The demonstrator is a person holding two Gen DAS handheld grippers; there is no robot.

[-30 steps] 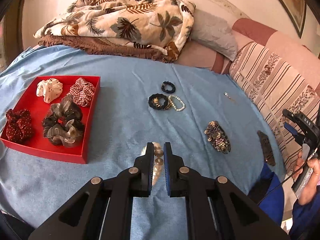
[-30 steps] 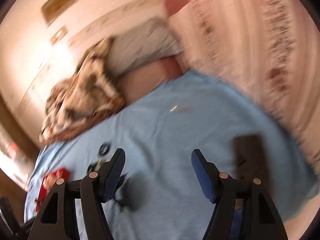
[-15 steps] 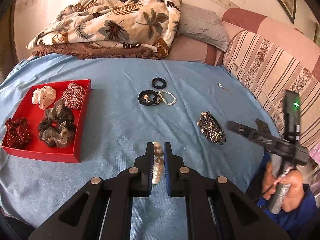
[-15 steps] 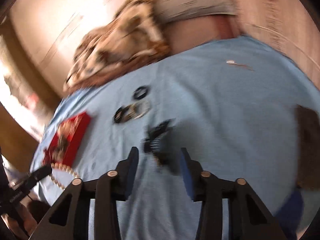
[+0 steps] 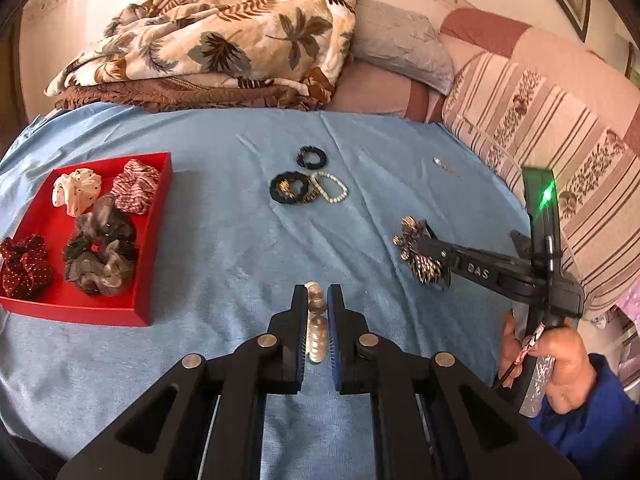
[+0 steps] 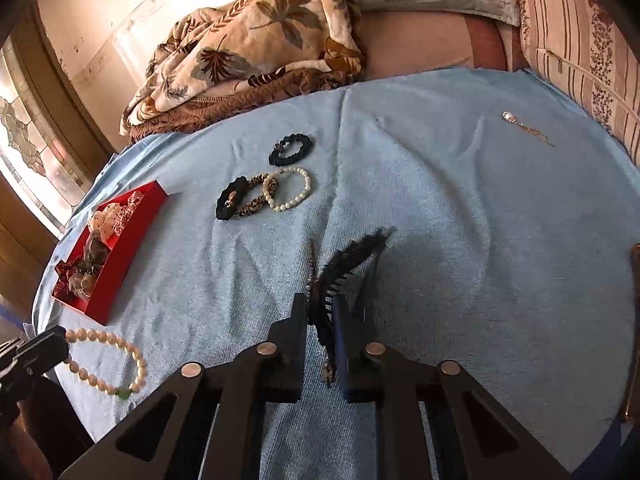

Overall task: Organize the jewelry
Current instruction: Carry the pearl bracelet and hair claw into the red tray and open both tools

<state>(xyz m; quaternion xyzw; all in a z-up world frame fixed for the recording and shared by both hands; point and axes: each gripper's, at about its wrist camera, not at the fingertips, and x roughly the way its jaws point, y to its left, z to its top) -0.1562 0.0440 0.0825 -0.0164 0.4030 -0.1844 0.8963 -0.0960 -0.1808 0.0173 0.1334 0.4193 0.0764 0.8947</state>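
My left gripper (image 5: 317,298) is shut on a pearl bracelet (image 5: 315,326), held above the blue cloth; the bracelet also hangs at the left in the right wrist view (image 6: 105,360). My right gripper (image 6: 320,308) is shut on a sequinned hair comb (image 6: 340,276), which also shows in the left wrist view (image 5: 418,256). A red tray (image 5: 154,216) at the left holds several scrunchies (image 5: 100,256). Black hair ties (image 5: 312,157), a leopard tie and a small pearl bracelet (image 5: 330,188) lie mid-cloth.
A thin chain with a stone (image 6: 528,128) lies at the far right of the cloth. A folded leaf-print blanket (image 5: 224,40) and grey pillow (image 5: 400,48) lie behind. A striped cushion (image 5: 560,128) borders the right. A brown clip (image 6: 634,320) lies at the right edge.
My right gripper swung in over the cloth and closed on the sequinned hair comb. My left gripper kept hold of the pearl bracelet and shifted slightly.
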